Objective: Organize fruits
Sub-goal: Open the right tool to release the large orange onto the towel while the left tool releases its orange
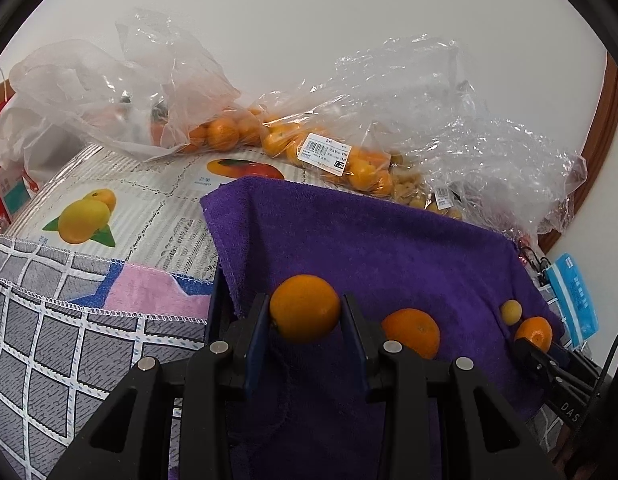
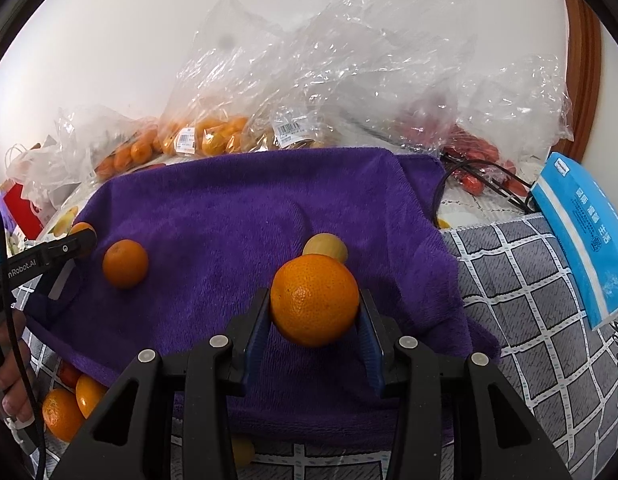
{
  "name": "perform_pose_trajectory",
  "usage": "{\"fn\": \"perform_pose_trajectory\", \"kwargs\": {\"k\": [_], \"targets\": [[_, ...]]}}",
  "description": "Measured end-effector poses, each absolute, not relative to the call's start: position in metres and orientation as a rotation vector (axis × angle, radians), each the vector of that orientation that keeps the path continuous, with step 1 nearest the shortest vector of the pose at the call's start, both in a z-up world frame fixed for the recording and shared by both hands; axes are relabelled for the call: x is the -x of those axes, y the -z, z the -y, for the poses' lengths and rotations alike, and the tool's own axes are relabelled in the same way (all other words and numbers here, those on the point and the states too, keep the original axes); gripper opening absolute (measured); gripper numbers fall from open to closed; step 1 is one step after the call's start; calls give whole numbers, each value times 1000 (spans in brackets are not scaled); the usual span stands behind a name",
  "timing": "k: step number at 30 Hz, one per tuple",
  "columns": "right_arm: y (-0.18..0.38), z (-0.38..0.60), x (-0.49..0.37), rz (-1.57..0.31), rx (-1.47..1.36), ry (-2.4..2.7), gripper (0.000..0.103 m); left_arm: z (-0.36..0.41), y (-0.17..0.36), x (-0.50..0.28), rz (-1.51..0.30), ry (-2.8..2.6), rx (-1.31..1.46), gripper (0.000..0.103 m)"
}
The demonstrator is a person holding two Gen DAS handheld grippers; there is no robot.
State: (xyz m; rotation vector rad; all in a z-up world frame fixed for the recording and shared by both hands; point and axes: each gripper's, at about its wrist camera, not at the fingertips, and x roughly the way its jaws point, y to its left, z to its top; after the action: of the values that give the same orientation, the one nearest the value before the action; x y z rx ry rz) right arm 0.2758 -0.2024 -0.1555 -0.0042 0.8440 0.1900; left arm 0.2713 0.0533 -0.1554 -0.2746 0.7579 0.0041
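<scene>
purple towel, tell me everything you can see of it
The purple towel is a plush, fuzzy cloth, spread flat with soft wrinkles over a grey checked cloth. Its far edge meets the clear fruit bags. A loose orange and a small yellow fruit rest on it; both grippers hold oranges above it.

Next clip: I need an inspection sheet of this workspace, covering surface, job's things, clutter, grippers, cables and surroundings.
Surface: purple towel over a grey checked cloth.
Job's things: one loose orange and a small yellow fruit on the towel; oranges at the towel's near edge.
Clutter: plastic bags of fruit behind; blue packet.
Grippers: left gripper shut on an orange; right gripper shut on another orange.
Cables: black cable at the towel's far corner.
Surroundings: white wall.
</scene>
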Motion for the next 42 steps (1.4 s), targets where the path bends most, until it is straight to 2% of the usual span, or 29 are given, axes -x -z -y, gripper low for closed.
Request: {"fn": "perform_pose_trajectory", "kwargs": {"k": [6,17,23,28,42], "targets": [[155,204,-276,-842,-12,-197,44,-52,156,-272,-765,-6,260,34],[149,203,-269,-798,0,-202,57,-50,156,-272,-770,-16,248,34],[147,205,-268,-788,-18,-205,58,-50,156,-273,-772,-20,238,34],[144,208,-266,-772,-42,-214,60,-51,152,-268,-743,-15,244,40],[142,218,-265,-749,-98,-194,62,-47,134,-247,-617,-17,251,40]]}}
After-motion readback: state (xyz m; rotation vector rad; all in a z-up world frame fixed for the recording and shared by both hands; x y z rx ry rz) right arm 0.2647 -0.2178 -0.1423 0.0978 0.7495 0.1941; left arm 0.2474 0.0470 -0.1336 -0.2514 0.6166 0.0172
